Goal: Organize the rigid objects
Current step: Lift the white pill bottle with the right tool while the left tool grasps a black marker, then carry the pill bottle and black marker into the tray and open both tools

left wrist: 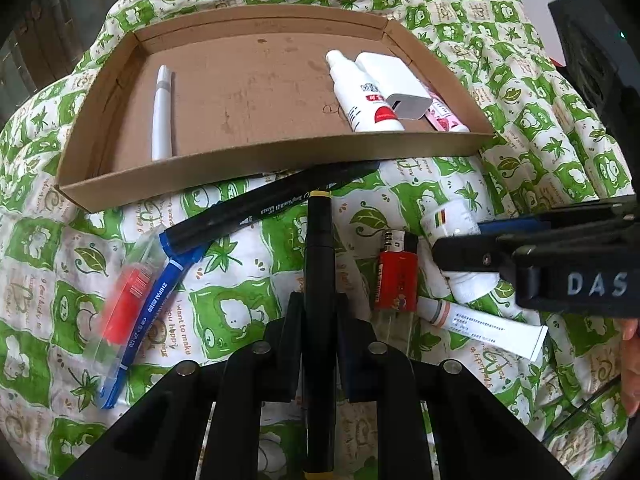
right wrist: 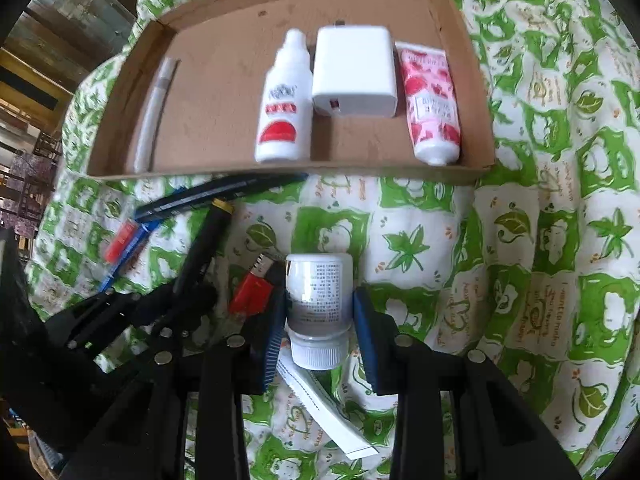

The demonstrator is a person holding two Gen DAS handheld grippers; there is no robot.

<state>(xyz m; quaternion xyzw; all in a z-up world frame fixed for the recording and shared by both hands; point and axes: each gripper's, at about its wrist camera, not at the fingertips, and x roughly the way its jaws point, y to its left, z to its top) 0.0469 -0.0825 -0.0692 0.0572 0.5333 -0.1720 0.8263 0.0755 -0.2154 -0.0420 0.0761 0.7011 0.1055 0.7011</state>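
- The left gripper (left wrist: 319, 316) points steeply down at the cloth. Its two black fingers (left wrist: 294, 320) are almost closed and they press on a black marker with a yellow band (left wrist: 319, 248), which runs along the line of the fingers.
- The right gripper (right wrist: 320, 316) also points steeply down. Its blue pads (right wrist: 366, 332) stand at both sides of a small white bottle (right wrist: 318, 300) and touch its body, with the cap toward the camera.
- In the left wrist view the right gripper (left wrist: 460, 256) comes in from the right edge, near the left one.
- A part of the person's hand (left wrist: 630, 364) shows at the right edge, behind that gripper.
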